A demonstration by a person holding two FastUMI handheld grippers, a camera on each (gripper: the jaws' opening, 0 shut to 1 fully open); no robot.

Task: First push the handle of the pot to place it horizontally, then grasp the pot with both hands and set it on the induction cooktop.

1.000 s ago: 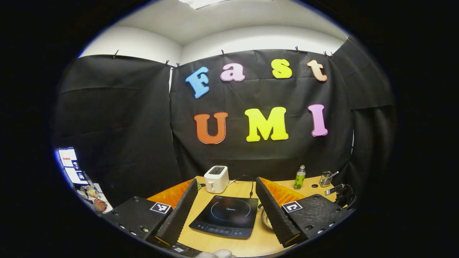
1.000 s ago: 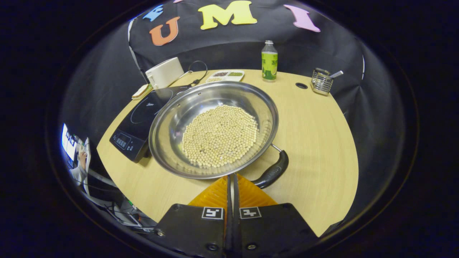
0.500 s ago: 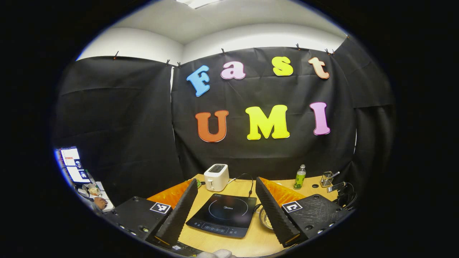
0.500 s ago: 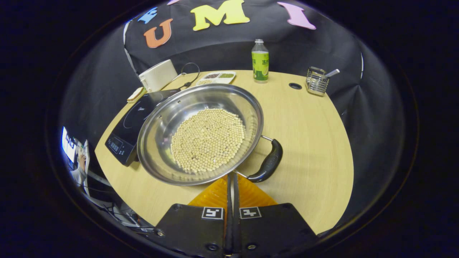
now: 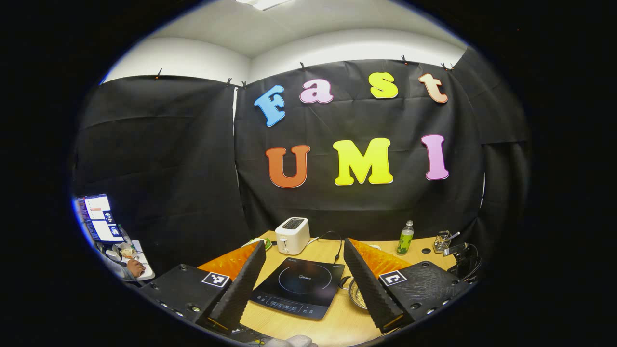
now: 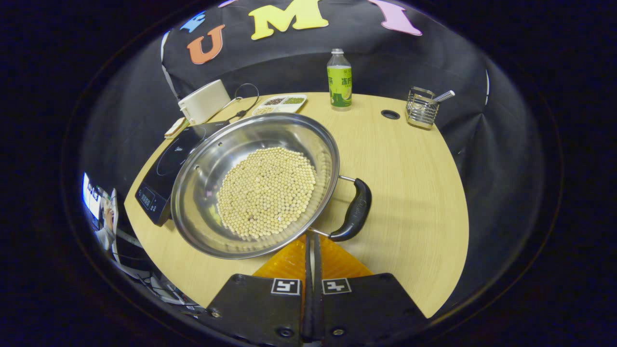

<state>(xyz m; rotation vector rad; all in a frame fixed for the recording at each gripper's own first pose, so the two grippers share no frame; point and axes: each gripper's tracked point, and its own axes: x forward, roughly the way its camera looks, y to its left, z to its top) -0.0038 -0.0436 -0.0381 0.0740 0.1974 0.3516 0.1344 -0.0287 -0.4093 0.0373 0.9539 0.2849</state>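
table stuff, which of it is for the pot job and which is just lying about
For the job:
pot of beans
pot handle
cooktop
left gripper, open
right gripper, shut

Lying about:
toaster
bottle
wire caddy
divided tray
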